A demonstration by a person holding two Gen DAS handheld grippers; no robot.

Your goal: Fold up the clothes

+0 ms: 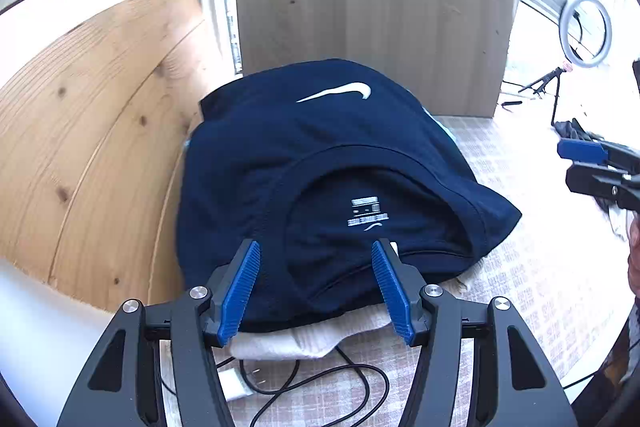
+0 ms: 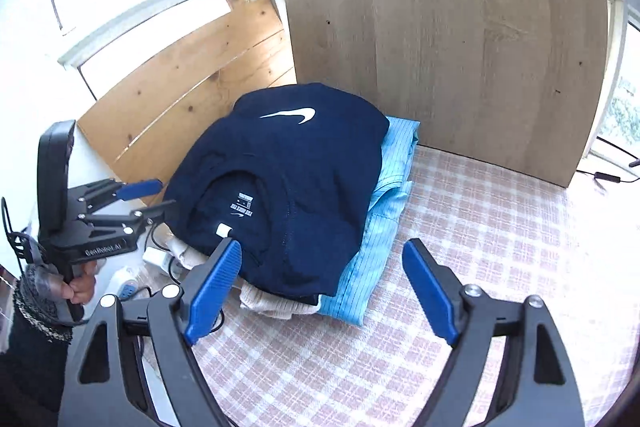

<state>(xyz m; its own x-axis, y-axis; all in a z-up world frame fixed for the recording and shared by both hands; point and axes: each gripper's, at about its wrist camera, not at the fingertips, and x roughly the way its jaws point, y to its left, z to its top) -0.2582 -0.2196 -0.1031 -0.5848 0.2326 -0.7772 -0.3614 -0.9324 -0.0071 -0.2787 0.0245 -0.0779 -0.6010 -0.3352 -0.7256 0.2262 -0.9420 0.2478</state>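
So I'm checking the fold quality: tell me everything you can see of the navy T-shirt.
The navy T-shirt is folded into a rough rectangle, front up, with a white swoosh at the far end and the round collar with printed neck label nearest. It looks like smooth knit, slightly rumpled. It tops a pile, on a light blue garment and a cream one. Neither gripper touches it.

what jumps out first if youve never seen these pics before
The eye lands on the navy t-shirt, folded with its white swoosh facing up, topping a small stack in the middle of the checked cloth. A light blue garment sticks out from under its right side, a cream one at the near edge. Both the left gripper and the right gripper hang in front of the stack, jaws open and empty.
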